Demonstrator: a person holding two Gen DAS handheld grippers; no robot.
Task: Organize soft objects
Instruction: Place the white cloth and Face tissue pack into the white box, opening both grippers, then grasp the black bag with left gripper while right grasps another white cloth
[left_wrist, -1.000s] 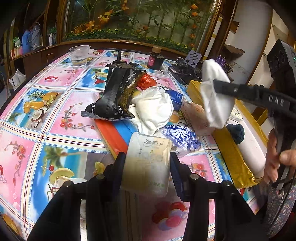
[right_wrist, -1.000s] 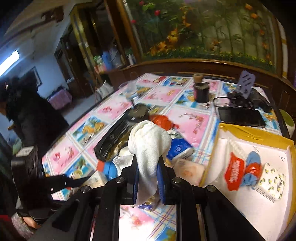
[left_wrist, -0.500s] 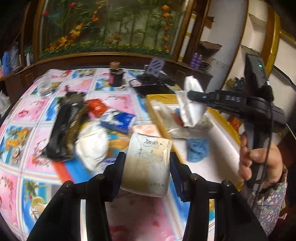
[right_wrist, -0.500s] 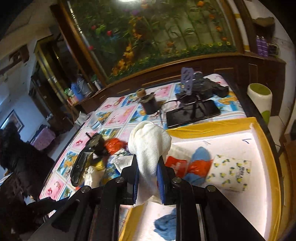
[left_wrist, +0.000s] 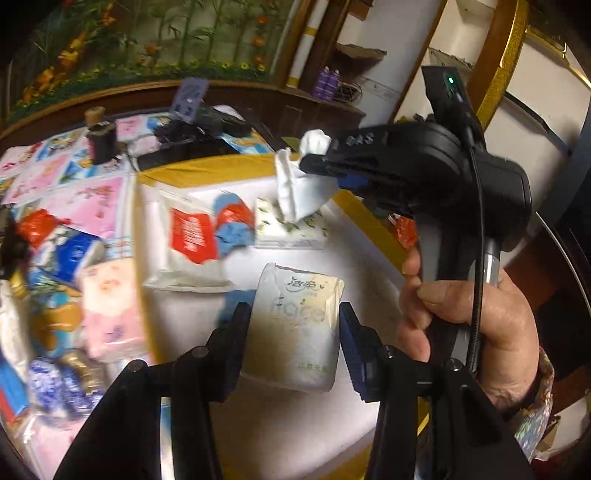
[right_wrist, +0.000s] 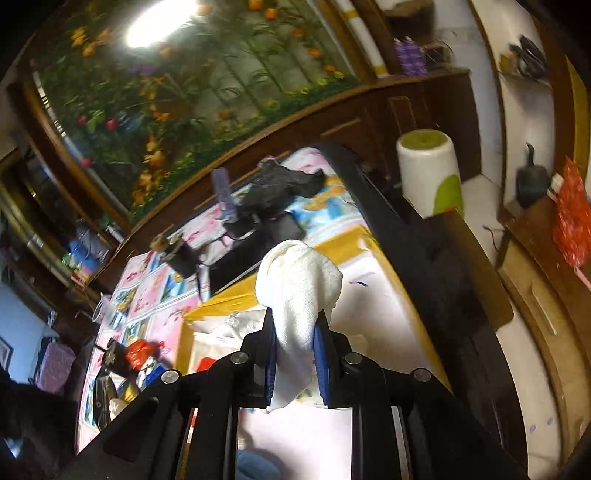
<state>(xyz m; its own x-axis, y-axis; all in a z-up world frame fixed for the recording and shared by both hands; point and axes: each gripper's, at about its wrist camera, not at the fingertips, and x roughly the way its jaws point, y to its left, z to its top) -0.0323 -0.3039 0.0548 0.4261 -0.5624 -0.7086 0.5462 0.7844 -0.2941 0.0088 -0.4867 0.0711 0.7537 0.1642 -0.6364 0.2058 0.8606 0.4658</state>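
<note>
My left gripper (left_wrist: 295, 325) is shut on a cream tissue pack (left_wrist: 295, 328) and holds it above the white inside of a yellow-rimmed box (left_wrist: 207, 166). My right gripper (right_wrist: 295, 354) is shut on a white cloth (right_wrist: 299, 291), also over the box (right_wrist: 221, 299); it also shows in the left wrist view (left_wrist: 317, 162) with the cloth (left_wrist: 303, 188) hanging above a patterned tissue pack (left_wrist: 295, 232). In the box lie a red-and-white tissue pack (left_wrist: 188, 236) and a blue cloth (left_wrist: 232, 225).
On the patterned tablecloth left of the box lie a pink tissue pack (left_wrist: 110, 306), a blue pack (left_wrist: 74, 254), a red wrapper (left_wrist: 37, 225) and other packs. A dark bottle (left_wrist: 99, 140), a phone and black gear (right_wrist: 280, 188) stand behind the box. A white-green bin (right_wrist: 432, 173) stands beyond the table.
Both grippers have swung right from the pile on the tablecloth to above the box, each still holding its item. The right gripper has tilted and moved further over the box.
</note>
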